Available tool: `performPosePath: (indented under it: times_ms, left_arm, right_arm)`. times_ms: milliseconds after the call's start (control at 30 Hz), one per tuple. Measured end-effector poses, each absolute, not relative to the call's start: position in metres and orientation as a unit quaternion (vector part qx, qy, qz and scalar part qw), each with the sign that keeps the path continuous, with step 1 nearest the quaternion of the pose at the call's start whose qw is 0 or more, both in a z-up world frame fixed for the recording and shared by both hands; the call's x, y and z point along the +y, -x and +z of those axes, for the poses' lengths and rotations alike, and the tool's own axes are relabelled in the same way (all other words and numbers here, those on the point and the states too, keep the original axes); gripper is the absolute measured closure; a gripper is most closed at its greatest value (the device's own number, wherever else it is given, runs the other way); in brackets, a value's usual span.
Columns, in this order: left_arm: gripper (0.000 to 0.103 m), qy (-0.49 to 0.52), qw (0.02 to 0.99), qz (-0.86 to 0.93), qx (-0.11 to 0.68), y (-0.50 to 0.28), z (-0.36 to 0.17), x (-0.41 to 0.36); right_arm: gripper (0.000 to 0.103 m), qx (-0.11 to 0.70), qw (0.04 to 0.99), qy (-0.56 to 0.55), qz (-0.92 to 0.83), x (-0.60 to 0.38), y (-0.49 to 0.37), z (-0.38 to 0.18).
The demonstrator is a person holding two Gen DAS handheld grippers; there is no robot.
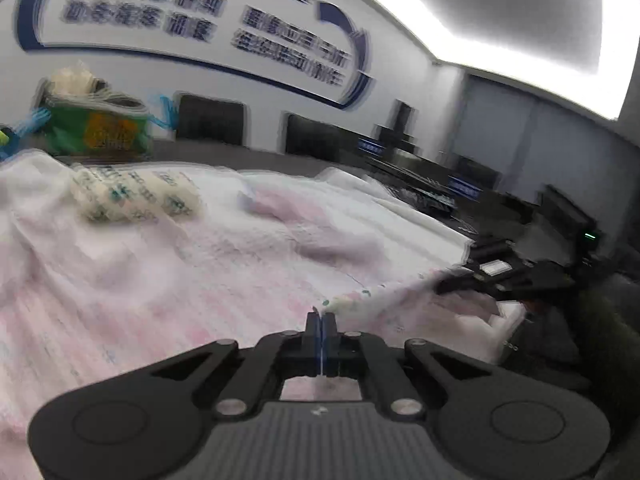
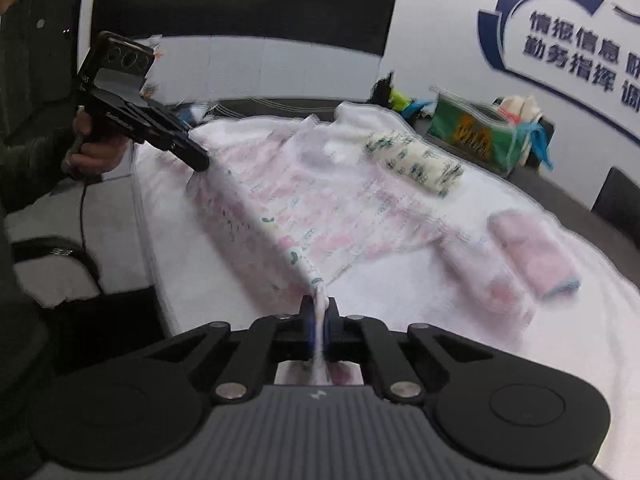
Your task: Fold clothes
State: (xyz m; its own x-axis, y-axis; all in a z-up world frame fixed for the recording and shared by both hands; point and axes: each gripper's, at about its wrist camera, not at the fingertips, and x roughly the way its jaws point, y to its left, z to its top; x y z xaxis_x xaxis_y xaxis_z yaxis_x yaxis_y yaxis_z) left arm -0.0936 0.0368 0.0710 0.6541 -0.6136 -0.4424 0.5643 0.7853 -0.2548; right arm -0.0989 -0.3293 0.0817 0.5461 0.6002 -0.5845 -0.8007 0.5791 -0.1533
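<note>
White cloth (image 2: pixel 500 344), soft and quilted, covers the table. Pink-print garment (image 2: pixel 304 196), thin and wrinkled, lies spread on it, one edge pulled taut between both grippers. Right gripper (image 2: pixel 319 314) at 6 o'clock in the right wrist view, fingers pinched on a bunched corner of the garment. Left gripper (image 2: pixel 199 163) at 10 o'clock there, clamped on the opposite end; in its own view (image 1: pixel 321 320) fingers closed flat, fabric edge at the tips. Green zip bag (image 2: pixel 472 136) at 2 o'clock, contents unclear. Rolled green-print cloth (image 2: pixel 416 162) beside it. Folded pink towel (image 2: pixel 532 252) at 3 o'clock.
</note>
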Motion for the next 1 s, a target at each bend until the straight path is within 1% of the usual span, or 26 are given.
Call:
performPosePath:
  times_ms: [33, 67, 133, 167, 200, 233, 267, 300, 367, 433, 467, 500, 567, 667, 733, 867, 1000]
  left_arm:
    - [0.103, 0.041, 0.915, -0.304, 0.261, 0.08, 0.075, 0.034]
    - [0.1, 0.038, 0.925, -0.27, 0.264, 0.065, 0.073, 0.028]
    - [0.095, 0.037, 0.936, -0.212, 0.278, 0.05, 0.068, 0.028]
    - [0.093, 0.037, 0.941, -0.182, 0.284, 0.043, 0.065, 0.028]
    - [0.093, 0.036, 0.944, -0.152, 0.29, 0.035, 0.062, 0.027]
    - [0.091, 0.036, 0.947, -0.125, 0.295, 0.03, 0.059, 0.028]
    - [0.084, 0.039, 0.951, -0.124, 0.28, 0.044, 0.06, 0.035]
    - [0.073, 0.042, 0.955, -0.122, 0.266, 0.057, 0.061, 0.043]
    - [0.063, 0.047, 0.963, -0.121, 0.237, 0.085, 0.063, 0.058]
    - [0.059, 0.021, 0.96, -0.162, 0.226, 0.109, 0.06, 0.059]
    - [0.057, 0.008, 0.958, -0.182, 0.221, 0.121, 0.058, 0.06]
    - [0.051, -0.011, 0.955, -0.201, 0.217, 0.126, 0.055, 0.054]
    - [0.044, -0.047, 0.947, -0.236, 0.211, 0.135, 0.049, 0.042]
    - [0.043, -0.103, 0.94, -0.239, 0.219, 0.127, 0.032, 0.022]
    - [0.043, -0.105, 0.939, -0.232, 0.23, 0.119, 0.024, 0.021]
    - [0.043, -0.115, 0.938, -0.214, 0.246, 0.114, 0.012, 0.028]
    - [0.043, -0.132, 0.939, -0.2, 0.248, 0.119, 0.009, 0.031]
  right_arm:
    - [0.099, 0.244, 0.861, 0.207, 0.396, -0.324, 0.083, 0.082]
    - [0.099, 0.246, 0.867, 0.207, 0.38, -0.319, 0.065, 0.082]
    - [0.088, 0.267, 0.88, 0.215, 0.329, -0.305, 0.029, 0.076]
    - [0.074, 0.28, 0.886, 0.226, 0.293, -0.297, 0.012, 0.07]
    - [0.063, 0.285, 0.889, 0.24, 0.266, -0.291, 0.002, 0.067]
    - [0.058, 0.278, 0.893, 0.256, 0.245, -0.288, -0.002, 0.066]
    - [0.054, 0.262, 0.899, 0.264, 0.231, -0.29, 0.001, 0.069]
    - [0.051, 0.244, 0.905, 0.269, 0.219, -0.294, 0.007, 0.073]
    - [0.049, 0.212, 0.917, 0.259, 0.215, -0.306, 0.024, 0.084]
    - [0.049, 0.182, 0.917, 0.251, 0.25, -0.317, 0.051, 0.093]
    - [0.049, 0.18, 0.908, 0.257, 0.276, -0.317, 0.064, 0.091]
    - [0.049, 0.184, 0.896, 0.266, 0.304, -0.315, 0.076, 0.087]
    - [0.049, 0.191, 0.868, 0.284, 0.36, -0.31, 0.1, 0.078]
    - [0.049, 0.217, 0.84, 0.333, 0.37, -0.293, 0.111, 0.049]
    - [0.049, 0.231, 0.842, 0.333, 0.356, -0.292, 0.105, 0.037]
    - [0.049, 0.242, 0.859, 0.311, 0.326, -0.303, 0.094, 0.028]
    - [0.049, 0.24, 0.86, 0.327, 0.309, -0.303, 0.096, 0.027]
